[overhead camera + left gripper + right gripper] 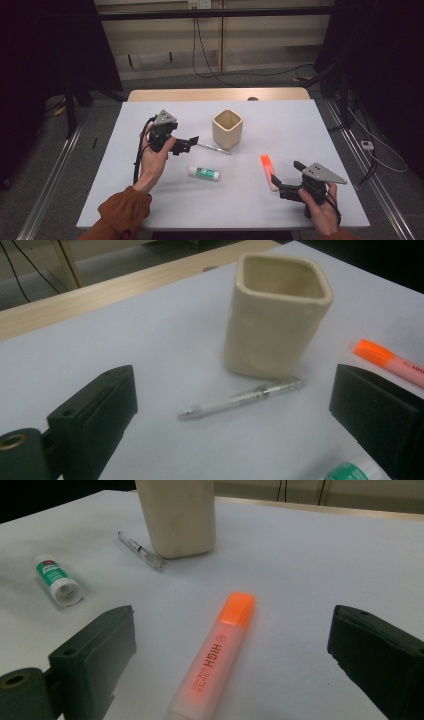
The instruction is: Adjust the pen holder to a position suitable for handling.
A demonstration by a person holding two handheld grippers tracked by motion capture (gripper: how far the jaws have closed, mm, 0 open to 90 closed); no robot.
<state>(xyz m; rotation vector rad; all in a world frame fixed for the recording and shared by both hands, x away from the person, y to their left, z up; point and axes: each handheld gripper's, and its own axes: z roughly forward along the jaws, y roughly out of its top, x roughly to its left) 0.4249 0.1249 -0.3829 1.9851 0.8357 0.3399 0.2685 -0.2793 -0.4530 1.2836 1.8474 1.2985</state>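
A cream square cup (227,129) (276,312) (176,515) stands upright mid-table. A clear pen (214,148) (242,399) (141,550) lies at its base. My left gripper (186,145) (235,415) is open, its jaws wide apart with the pen lying between and ahead of them. An orange highlighter (268,171) (392,361) (215,655) lies at the front right. My right gripper (286,176) (235,660) is open, its jaws either side of the highlighter's near end without touching it. A green-and-white glue stick (204,173) (352,472) (57,578) lies on its side at the front centre.
The white table top (280,120) has a wooden strip (215,94) along its far edge. Cables run over the floor behind. Dark curtains hang at both sides, and metal rails (55,165) flank the table.
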